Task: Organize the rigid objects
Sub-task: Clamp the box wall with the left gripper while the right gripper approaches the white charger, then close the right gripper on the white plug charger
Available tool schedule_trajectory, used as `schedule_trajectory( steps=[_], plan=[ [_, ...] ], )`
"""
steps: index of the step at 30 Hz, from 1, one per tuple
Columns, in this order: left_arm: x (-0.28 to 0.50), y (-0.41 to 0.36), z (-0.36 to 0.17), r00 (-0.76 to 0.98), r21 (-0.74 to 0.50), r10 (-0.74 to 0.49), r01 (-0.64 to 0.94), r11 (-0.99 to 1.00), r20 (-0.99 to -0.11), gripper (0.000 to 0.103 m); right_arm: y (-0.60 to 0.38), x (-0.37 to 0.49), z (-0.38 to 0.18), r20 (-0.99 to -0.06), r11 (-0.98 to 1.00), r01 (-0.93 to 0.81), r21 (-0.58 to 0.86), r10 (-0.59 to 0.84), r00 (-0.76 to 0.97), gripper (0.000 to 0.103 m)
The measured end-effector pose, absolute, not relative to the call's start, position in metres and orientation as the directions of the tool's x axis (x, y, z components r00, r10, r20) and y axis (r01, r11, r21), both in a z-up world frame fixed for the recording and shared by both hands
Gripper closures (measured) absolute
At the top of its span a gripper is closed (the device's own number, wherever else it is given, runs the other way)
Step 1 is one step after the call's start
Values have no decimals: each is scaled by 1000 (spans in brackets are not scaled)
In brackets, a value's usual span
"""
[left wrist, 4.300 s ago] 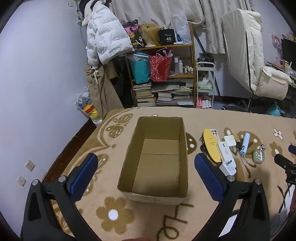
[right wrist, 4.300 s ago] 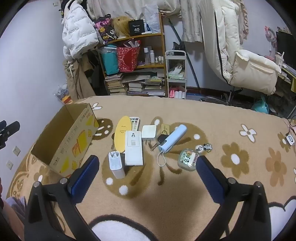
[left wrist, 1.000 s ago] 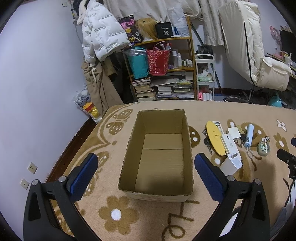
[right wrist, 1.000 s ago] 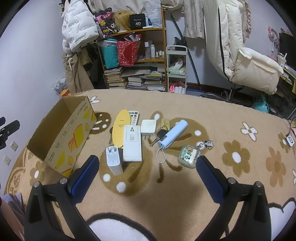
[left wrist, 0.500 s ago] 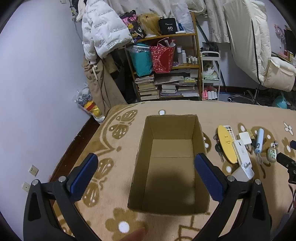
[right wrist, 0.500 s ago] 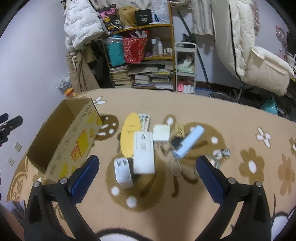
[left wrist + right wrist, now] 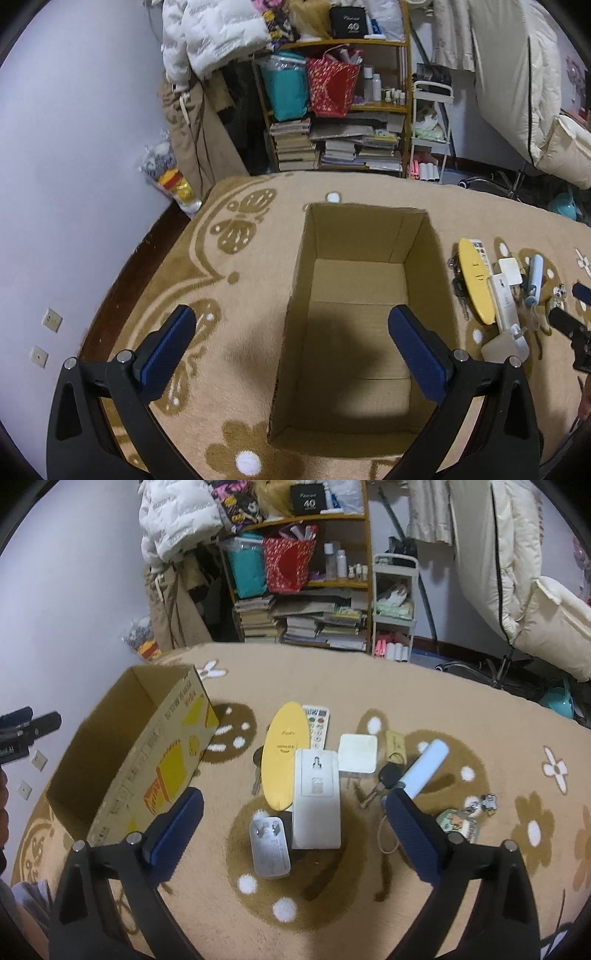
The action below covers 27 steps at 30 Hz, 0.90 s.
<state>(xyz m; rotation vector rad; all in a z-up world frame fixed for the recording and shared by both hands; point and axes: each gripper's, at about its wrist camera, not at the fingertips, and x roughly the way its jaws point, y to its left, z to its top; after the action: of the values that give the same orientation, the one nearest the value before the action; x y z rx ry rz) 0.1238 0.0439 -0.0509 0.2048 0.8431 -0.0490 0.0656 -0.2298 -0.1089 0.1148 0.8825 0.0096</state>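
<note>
Closest to my right gripper [image 7: 291,812], on the near part of the rug [image 7: 332,904], I see a grey wall charger [image 7: 269,849] lying prongs-up, and my jaws stand wide apart above it, holding nothing. Touching the charger's right side lies a long white power adapter [image 7: 317,799]. Just left of that, the yellow oval case [image 7: 284,755] overlaps a white remote control [image 7: 317,725]. Right of the adapter sits a square white charger block [image 7: 358,753], then a black car key [image 7: 388,775], a pale blue power bank [image 7: 428,762] lying at a slant, and a small keychain charm [image 7: 458,823] nearest the rug's right side. All of these are bunched together in the rug's middle.

Over on my left gripper [image 7: 291,339], the fingers are spread wide too, empty, hovering above the cardboard box [image 7: 369,236]. The box stands open and upright on the rug's left part, nothing inside it, just beside the yellow case.

Beyond the rug's far edge I see a wooden bookshelf [image 7: 365,572] stacked with books, a white puffer jacket [image 7: 177,517] hanging left of it, and a cream chair [image 7: 535,590] to the right.
</note>
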Motion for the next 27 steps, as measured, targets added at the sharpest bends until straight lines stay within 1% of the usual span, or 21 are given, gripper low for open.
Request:
schedule_trajectory(
  steps=[3, 5, 6, 7, 10, 14, 18, 19, 21, 23, 24, 25, 27],
  plan=[
    [134, 48, -58, 646, 170, 49, 126, 977, -762, 1, -226, 69, -117, -782, 995, 30, 94, 55, 620, 0],
    [139, 52, -64, 629, 166, 54, 121, 979, -775, 5, -223, 72, -123, -791, 996, 26, 90, 56, 609, 1],
    [142, 54, -68, 615, 161, 55, 118, 980, -786, 10, -221, 73, -126, -796, 996, 23, 89, 57, 603, 1],
    [145, 56, -73, 599, 152, 52, 116, 982, -799, 13, -220, 76, -130, -803, 996, 20, 90, 60, 593, 4],
    [150, 62, -85, 568, 136, 45, 118, 984, -822, 16, -216, 82, -142, -823, 994, 11, 108, 83, 563, 8],
    [154, 61, -97, 540, 161, 71, 120, 980, -839, 19, -211, 89, -161, -847, 992, 8, 125, 102, 521, 18],
    [157, 62, -110, 502, 156, 70, 131, 979, -862, 27, -208, 91, -175, -867, 992, 8, 126, 106, 486, 27],
    [157, 63, -112, 493, 157, 71, 134, 978, -867, 30, -207, 91, -178, -872, 992, 7, 124, 105, 478, 31],
    [158, 63, -119, 474, 163, 80, 137, 977, -877, 31, -207, 90, -184, -881, 993, 13, 120, 101, 462, 35],
    [159, 63, -124, 456, 172, 93, 136, 976, -885, 37, -207, 89, -189, -886, 991, 14, 130, 109, 451, 40],
    [160, 63, -126, 447, 170, 92, 138, 976, -890, 47, -207, 89, -191, -888, 992, 15, 128, 108, 446, 42],
    [159, 63, -128, 435, 165, 88, 142, 976, -896, 54, -205, 88, -193, -892, 993, 14, 118, 100, 441, 46],
    [158, 61, -129, 424, 161, 83, 151, 975, -902, 55, -201, 86, -195, -895, 995, 2, 97, 86, 437, 47]
  ],
)
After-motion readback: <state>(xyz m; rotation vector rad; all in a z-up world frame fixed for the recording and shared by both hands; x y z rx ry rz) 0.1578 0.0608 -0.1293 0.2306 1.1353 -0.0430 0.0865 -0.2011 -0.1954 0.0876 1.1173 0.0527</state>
